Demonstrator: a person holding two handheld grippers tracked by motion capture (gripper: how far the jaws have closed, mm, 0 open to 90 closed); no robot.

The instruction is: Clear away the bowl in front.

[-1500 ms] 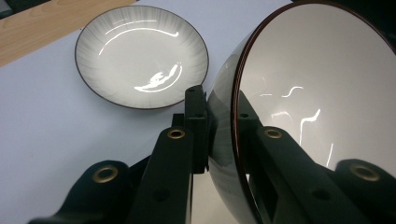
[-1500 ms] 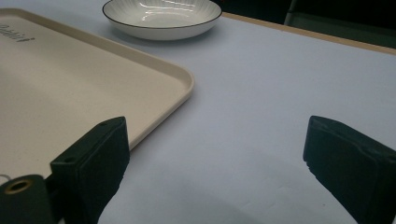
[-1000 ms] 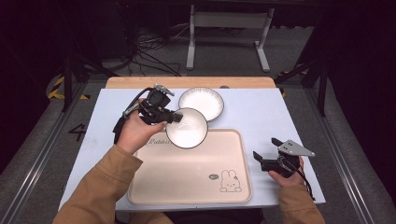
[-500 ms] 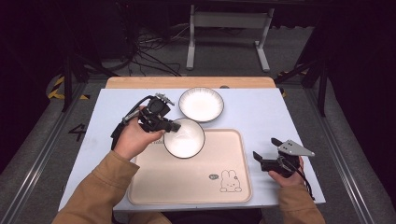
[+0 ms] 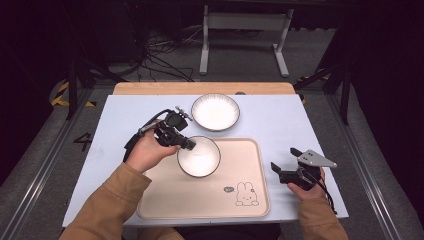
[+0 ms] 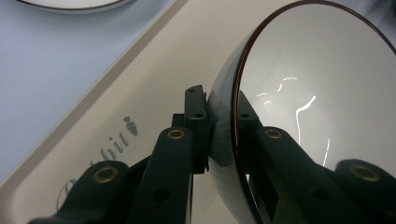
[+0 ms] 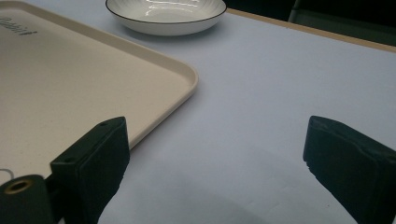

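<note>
Dark floor and loose cables are surrounding a pale blue tabletop (image 5: 280, 125) with a wooden strip along its far edge. On the left, a hand in a tan sleeve (image 5: 107, 200) is reaching in from the near side, carrying the left claw (image 5: 186, 144). That claw is clenching the rim of a white bowl (image 5: 199, 156) with a dark edge; in the left gripper view one jaw is pressing the outer wall of the bowl (image 6: 317, 93) and the other is sitting against its inner face. The bowl is hanging over the far left part of a beige tray (image 5: 210, 200), and it is tilting in the left gripper view, though whether its base is touching the tray is hard to tell. The tray is lying on the near half of the tabletop, showing a small rabbit drawing (image 5: 245, 194) near its right front corner and printed lettering along its far left rim (image 6: 100, 154). Beyond the tray, a second white bowl (image 5: 215, 111) is sitting upright on the tabletop, apart from the tray's far edge. On the right, the right claw (image 5: 283, 165) is hovering just beside the tray's right edge, its jaws spreading wide and gripping nothing, with bare tabletop (image 7: 261, 140) lying between them.
</note>
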